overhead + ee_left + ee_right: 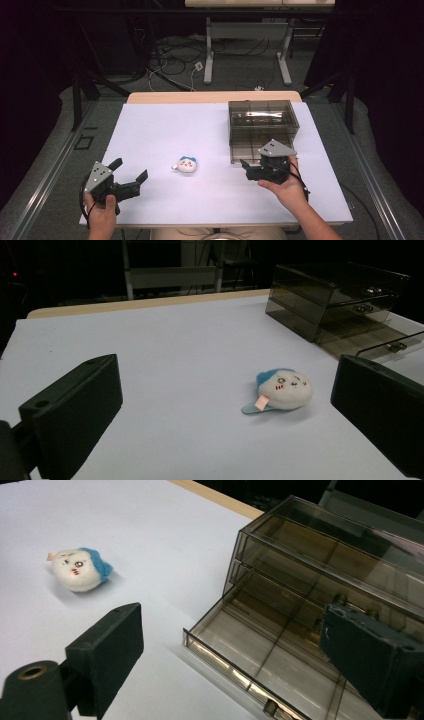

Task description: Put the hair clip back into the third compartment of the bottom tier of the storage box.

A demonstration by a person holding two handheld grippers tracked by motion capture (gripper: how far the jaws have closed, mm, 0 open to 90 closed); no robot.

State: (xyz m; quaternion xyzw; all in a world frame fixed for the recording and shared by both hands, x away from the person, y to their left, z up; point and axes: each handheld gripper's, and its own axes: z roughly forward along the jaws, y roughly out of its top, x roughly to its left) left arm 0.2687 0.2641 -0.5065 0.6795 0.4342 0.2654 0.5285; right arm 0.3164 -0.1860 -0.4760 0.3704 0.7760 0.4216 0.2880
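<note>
Step looks like: bottom drawer of the box is pulled out, toy not yet picked up. My read is the toy goes in the drawer next.

Left tongs (131, 175): spread wide, nothing between them, touching nothing. They hang low over the table (165, 125) at its near left corner and point across at the toy; in the left gripper view it sits framed between the two black jaws, some way ahead.

Plush toy (185, 163): small white face with a blue cap, lying on the table mid-way, well apart from both tongs and left of the drawer.

Right tongs (248, 167): released, mostly open, holding nothing. They sit just at the front edge of the open drawer (260, 652), at its near left corner. Cannot tell if a jaw grazes the rim.

Smoky clear drawer box (262, 115): far right of the table, upper drawers shut.

Next move probably calls for the left tongs to travel forward, straddle the toy, clamp softly (it squashes), then lift and carry right over the drawer rim. Right tongs should clear out.
</note>
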